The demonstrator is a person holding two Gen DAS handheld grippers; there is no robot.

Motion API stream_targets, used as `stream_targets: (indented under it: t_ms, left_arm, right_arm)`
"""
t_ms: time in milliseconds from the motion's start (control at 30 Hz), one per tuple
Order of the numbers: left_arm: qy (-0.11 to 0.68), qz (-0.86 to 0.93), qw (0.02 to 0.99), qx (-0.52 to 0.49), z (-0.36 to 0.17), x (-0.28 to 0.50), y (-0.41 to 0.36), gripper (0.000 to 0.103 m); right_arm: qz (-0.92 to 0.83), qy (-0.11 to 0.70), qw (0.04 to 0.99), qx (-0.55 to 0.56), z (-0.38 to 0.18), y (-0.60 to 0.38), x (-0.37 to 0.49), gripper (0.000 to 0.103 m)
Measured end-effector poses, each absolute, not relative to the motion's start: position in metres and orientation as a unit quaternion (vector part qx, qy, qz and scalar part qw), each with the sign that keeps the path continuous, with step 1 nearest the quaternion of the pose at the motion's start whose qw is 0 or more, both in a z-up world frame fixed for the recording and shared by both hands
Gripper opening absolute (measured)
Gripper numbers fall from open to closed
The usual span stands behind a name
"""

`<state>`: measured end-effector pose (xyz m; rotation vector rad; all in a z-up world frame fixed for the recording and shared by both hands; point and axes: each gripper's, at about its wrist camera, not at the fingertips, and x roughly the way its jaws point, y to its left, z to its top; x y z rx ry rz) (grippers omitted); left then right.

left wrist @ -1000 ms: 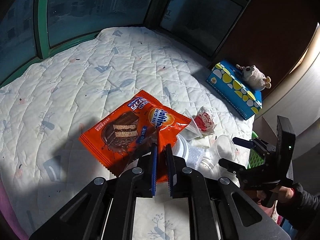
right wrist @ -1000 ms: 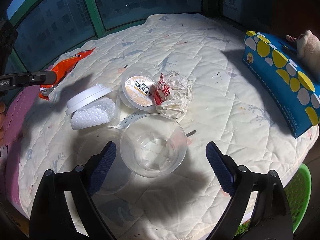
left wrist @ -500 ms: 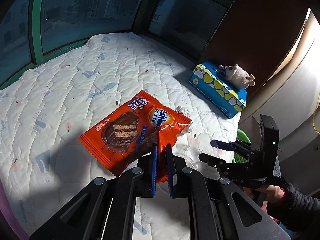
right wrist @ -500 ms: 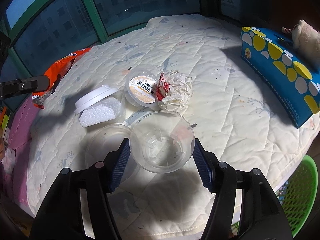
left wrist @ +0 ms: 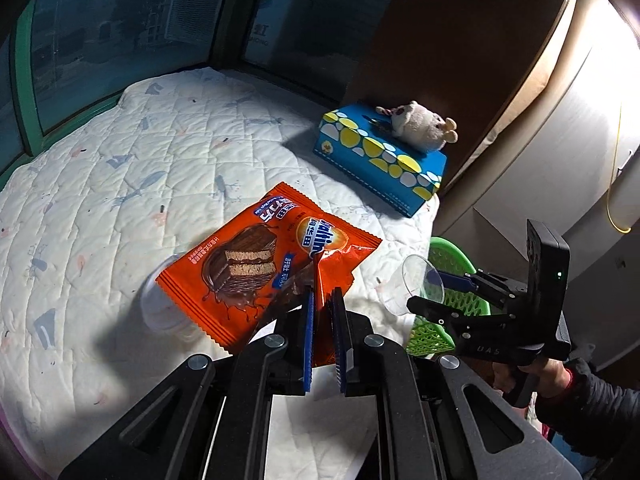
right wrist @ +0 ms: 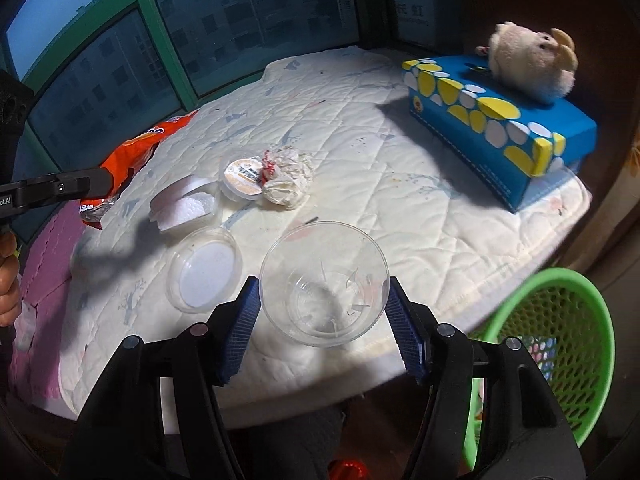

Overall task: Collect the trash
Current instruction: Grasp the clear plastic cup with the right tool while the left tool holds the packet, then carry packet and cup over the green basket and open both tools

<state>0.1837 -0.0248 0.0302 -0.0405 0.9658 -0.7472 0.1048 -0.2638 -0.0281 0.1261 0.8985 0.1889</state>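
Above the quilted mattress [right wrist: 400, 184], we find the left tool [left wrist: 322, 304] pinching the lower edge of an orange snack wrapper [left wrist: 256, 264]. Our right tool [right wrist: 322, 300] clamps a clear plastic cup [right wrist: 324, 282] at its rim, pads pressed to both sides, just off the mattress edge nearest the green basket [right wrist: 568, 320]. On the mattress we note a clear lid [right wrist: 206, 270], foam pieces [right wrist: 184, 206], a small tub [right wrist: 242, 174], crumpled paper [right wrist: 288, 178] and a blue tissue box [right wrist: 500, 128].
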Motion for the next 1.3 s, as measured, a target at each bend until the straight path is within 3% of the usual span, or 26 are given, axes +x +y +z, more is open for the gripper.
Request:
stream_targets:
  t_ms: [1000, 1100, 1133, 1300]
  left_arm:
    - [0.516, -0.481, 0.705, 0.07, -0.031, 0.1, -0.312, 0.009]
    - [0.523, -0.481, 0.7, 0.075, -0.037, 0.097, -0.327, 0.024]
    - [0.524, -0.478, 0.701, 0.074, -0.039, 0.097, -0.33, 0.041]
    - [0.528, -0.478, 0.699, 0.066, -0.044, 0.097, -0.336, 0.046]
  right_arm:
    - [-0.12, 0.409, 0.891, 0.16, -0.045, -0.48, -0.05, 0.063]
    - [-0.123, 0.407, 0.889, 0.17, -0.048, -0.487, -0.054, 0.063]
    - [-0.124, 0.407, 0.888, 0.172, -0.049, -0.489, -0.056, 0.063]
    - [-0.127, 0.407, 0.886, 0.18, -0.053, -0.494, -0.06, 0.063]
